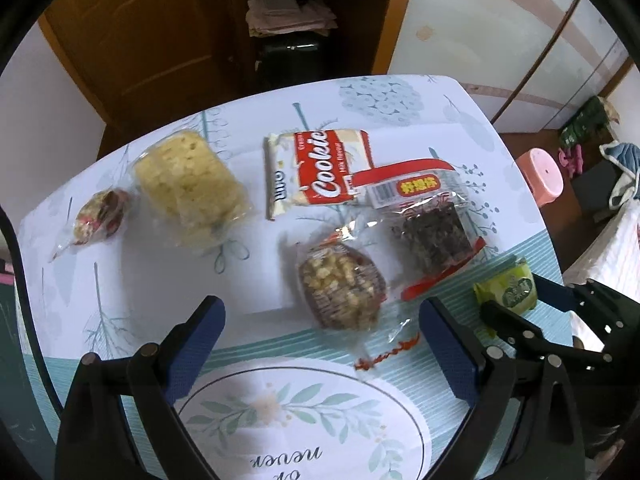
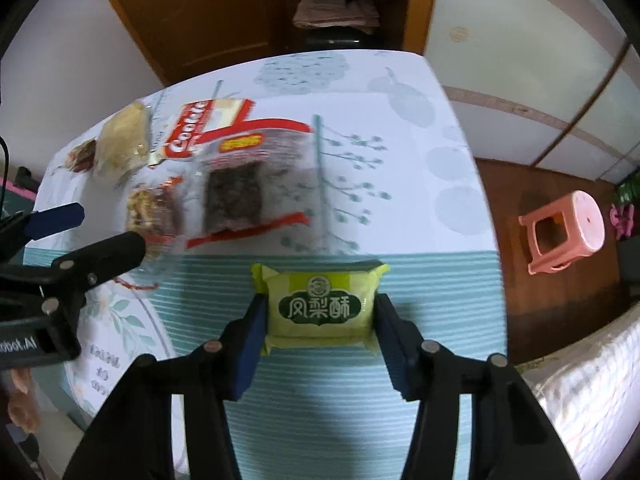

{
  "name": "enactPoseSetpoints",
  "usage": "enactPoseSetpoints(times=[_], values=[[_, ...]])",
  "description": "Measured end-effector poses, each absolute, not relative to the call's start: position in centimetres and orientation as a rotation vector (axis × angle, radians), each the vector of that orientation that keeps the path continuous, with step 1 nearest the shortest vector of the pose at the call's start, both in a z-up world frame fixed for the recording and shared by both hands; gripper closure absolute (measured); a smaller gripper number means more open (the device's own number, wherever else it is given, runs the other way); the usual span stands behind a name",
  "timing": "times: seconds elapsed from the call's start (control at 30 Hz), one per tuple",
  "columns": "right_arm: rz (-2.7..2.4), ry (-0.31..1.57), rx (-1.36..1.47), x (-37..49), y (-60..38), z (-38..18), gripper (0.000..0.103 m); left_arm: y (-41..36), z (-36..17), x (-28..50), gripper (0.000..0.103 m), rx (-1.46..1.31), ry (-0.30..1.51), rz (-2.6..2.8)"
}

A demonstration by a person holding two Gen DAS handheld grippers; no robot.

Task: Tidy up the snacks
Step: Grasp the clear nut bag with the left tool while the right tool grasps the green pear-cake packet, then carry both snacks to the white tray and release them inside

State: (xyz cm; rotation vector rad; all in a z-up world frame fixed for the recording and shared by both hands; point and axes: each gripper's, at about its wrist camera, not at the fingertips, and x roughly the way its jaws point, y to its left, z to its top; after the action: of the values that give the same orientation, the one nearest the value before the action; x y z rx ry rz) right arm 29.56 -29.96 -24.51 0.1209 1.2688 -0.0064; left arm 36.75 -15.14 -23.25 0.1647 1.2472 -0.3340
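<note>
Table [image 1: 400, 92]: covered by a white cloth printed with pale blue-green trees and leaves, a teal striped band along the near side.

Item 1. Green packet [image 2: 320, 306], a small yellow-green wrapped cake with dark green label. Gripped between the blue pads of the right gripper [image 2: 318, 320], whose fingers press on its two sides, over the teal striped band.

Item 2. Right gripper, closed on the green packet.

Item 3. Left gripper [image 1: 320, 344], fingers spread wide, nothing between them, poised above the near part of the table by a round leaf-wreath print.

Item 4. Nut cake [image 1: 340, 286], brown and round, in clear wrap with a red twist of trim, lying just ahead of the left gripper.

Item 5. Dark square cake [image 1: 434, 236], in clear wrap with red borders and a yellow label, right beside the nut cake; its top edge overlaps the cookie pack.

Item 6. Cookie pack [image 1: 320, 170], red and white, marked "Cookie", farther back.

Item 7. Puffed rice block [image 1: 192, 184], pale yellow, in clear wrap, left of the cookie pack.

Item 8. Small wrapped sweet [image 1: 100, 218], red and cream, leftmost on the table.

Item 9. Pink stool [image 2: 566, 232], on the wooden floor right of the table.

Item 10. Wooden cabinet [image 1: 132, 36], behind the table, folded cloth on its open shelf.
</note>
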Motion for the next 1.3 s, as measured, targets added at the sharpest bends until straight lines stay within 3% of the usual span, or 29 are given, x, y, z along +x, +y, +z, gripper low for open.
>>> enactPoseSetpoints(times=[0.3, 0.37, 0.5, 0.6, 0.93, 1.1, 1.3], values=[[0.002, 1.259, 0.109, 28.5, -30.4, -24.4, 0.05, -16.7, -25.6, 38.1, 0.005, 0.139, 1.287, -0.286], [0.008, 1.257, 0.113, 28.8, -30.4, -24.6, 0.05, -16.4, -26.0, 38.3, 0.009, 0.11, 1.294, -0.269], [0.012, 1.257, 0.108, 29.1, -30.5, -24.8, 0.05, -16.4, -25.9, 38.4, 0.048, 0.146, 1.276, -0.26], [0.009, 1.253, 0.107, 29.1, -30.4, -24.8, 0.05, -15.9, -25.4, 38.4, 0.058, 0.138, 1.266, -0.275], [0.024, 1.263, 0.12, 27.9, -29.9, -24.3, 0.051, -13.3, -22.7, 36.1, 0.06, 0.109, 1.256, -0.276], [0.052, 1.232, 0.129, 25.7, -28.9, -21.8, 0.051, -12.7, -17.3, 32.6, 0.06, 0.15, 1.176, -0.319], [0.121, 1.116, 0.141, 21.7, -27.2, -14.8, 0.051, -11.1, -9.2, 26.1, 0.06, 0.188, 1.036, -0.376]])
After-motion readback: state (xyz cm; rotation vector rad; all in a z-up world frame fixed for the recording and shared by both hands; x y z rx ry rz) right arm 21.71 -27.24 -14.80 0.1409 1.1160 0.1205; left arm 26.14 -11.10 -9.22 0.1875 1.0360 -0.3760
